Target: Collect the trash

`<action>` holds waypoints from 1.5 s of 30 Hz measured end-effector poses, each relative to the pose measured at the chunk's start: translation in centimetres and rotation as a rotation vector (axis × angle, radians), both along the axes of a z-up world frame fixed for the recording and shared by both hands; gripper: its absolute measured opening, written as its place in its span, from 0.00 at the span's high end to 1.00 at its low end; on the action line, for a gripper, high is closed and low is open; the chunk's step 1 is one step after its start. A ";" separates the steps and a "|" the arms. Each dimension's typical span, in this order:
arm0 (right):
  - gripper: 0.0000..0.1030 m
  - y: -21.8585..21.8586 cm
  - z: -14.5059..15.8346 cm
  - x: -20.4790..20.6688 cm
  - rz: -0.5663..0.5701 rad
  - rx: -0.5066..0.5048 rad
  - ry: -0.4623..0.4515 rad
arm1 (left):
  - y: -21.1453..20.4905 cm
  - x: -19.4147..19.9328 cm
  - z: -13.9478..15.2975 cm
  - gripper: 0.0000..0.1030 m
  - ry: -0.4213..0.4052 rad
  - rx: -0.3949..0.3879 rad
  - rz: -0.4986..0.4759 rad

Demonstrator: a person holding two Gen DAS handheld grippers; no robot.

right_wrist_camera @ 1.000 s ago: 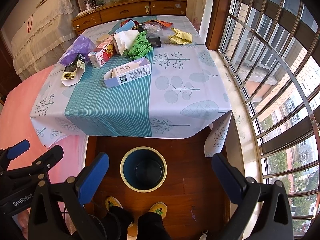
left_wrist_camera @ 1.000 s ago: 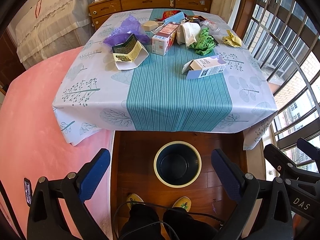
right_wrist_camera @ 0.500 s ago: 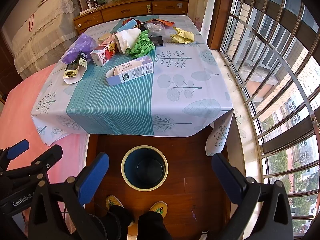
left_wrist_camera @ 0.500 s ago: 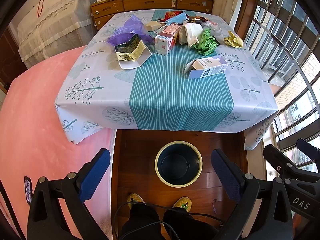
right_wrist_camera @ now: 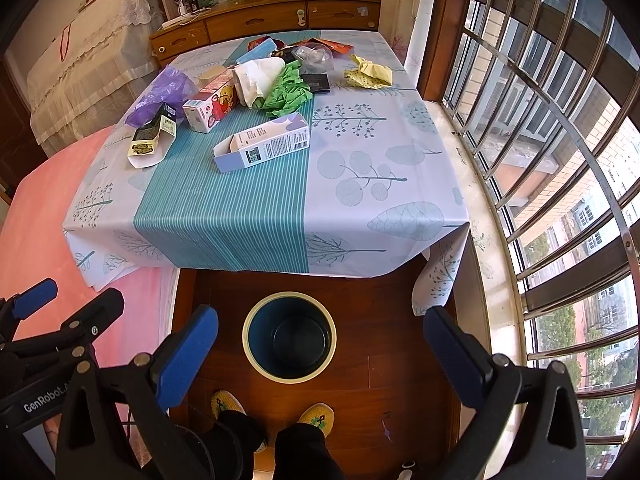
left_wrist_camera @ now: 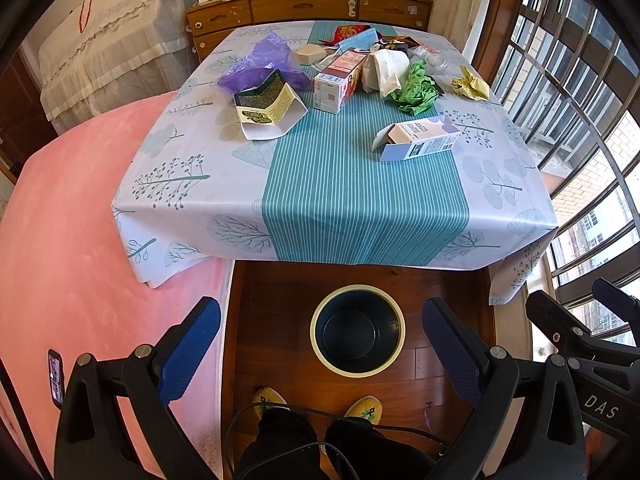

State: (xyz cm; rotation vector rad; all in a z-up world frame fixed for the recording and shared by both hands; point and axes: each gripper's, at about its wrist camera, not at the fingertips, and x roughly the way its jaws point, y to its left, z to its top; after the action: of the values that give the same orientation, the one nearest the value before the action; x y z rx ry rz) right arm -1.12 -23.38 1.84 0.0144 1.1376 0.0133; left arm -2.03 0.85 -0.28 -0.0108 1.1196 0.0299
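Note:
Trash lies on the far half of the table: a white and lilac carton on its side, a red and white box, a dark and yellow packet, a purple bag, white paper, green crumpled paper and yellow paper. A dark round bin with a cream rim stands on the floor before the table. My left gripper and right gripper hang open above the floor, holding nothing.
A pink bed lies left of the table. A barred window runs along the right. A wooden dresser stands behind the table. A person's feet in yellow-green shoes stand just behind the bin.
Both grippers have drifted slightly, so the table sits a little lower and nearer in each view. Nothing on the table has moved and both grippers stay open.

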 end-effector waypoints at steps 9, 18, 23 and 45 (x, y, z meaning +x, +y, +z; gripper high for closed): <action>0.00 0.7 0.0 0.4 0.014 0.009 -0.001 | -0.2 0.3 0.3 0.04 -0.010 0.015 0.008; 0.00 0.0 0.5 1.3 0.034 0.025 -0.013 | -0.4 0.8 0.8 0.04 -0.023 0.021 0.020; 0.00 -0.2 0.9 1.9 0.043 0.040 -0.025 | -0.3 1.1 1.3 0.05 -0.025 0.016 0.026; 0.00 3.7 4.6 9.1 -0.032 0.018 -0.166 | 4.1 9.0 5.8 0.04 -0.126 0.078 -0.070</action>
State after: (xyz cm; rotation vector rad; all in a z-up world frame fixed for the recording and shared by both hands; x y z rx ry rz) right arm 7.94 -19.67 6.44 0.0467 0.9711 -0.0038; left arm 7.02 4.96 5.51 0.0949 0.9912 0.0099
